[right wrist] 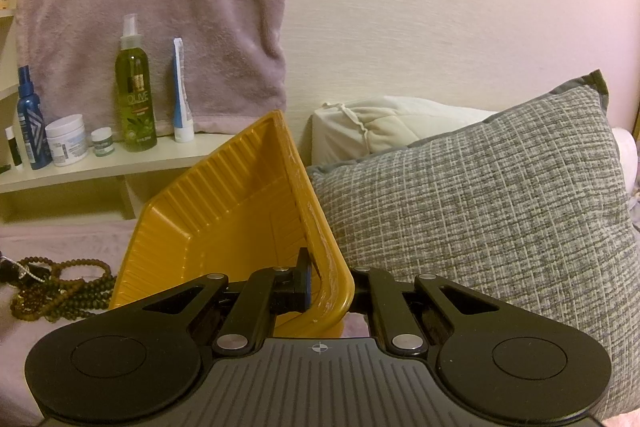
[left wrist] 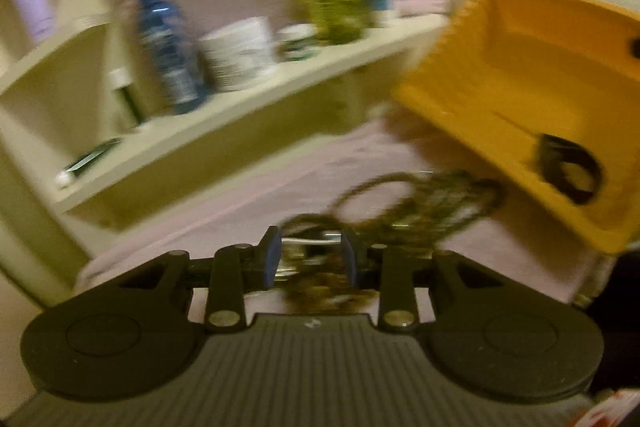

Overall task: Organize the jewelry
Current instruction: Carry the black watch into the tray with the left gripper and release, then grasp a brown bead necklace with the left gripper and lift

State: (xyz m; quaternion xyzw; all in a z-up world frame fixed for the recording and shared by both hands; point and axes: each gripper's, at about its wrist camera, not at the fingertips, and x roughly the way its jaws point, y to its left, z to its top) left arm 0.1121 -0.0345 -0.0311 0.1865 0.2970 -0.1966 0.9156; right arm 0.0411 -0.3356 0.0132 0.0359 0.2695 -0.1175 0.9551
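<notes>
The right tongs point(right wrist: 310, 285) pinch the rim of the yellow tray point(right wrist: 224, 223), tipped up at the picture's middle. The left tongs point(left wrist: 310, 261) pinch some of the brown beads point(left wrist: 424, 203), low in the frame beside the tray. Beads could snag or slip and fall back on the bed.

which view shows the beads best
The right wrist view: the beads lie sharp at its lower left, a tangled brown pile on the pink cloth beside the yellow tray. The left wrist view is closer, with beads between its gripper's fingers, but motion blur smears them.
</notes>
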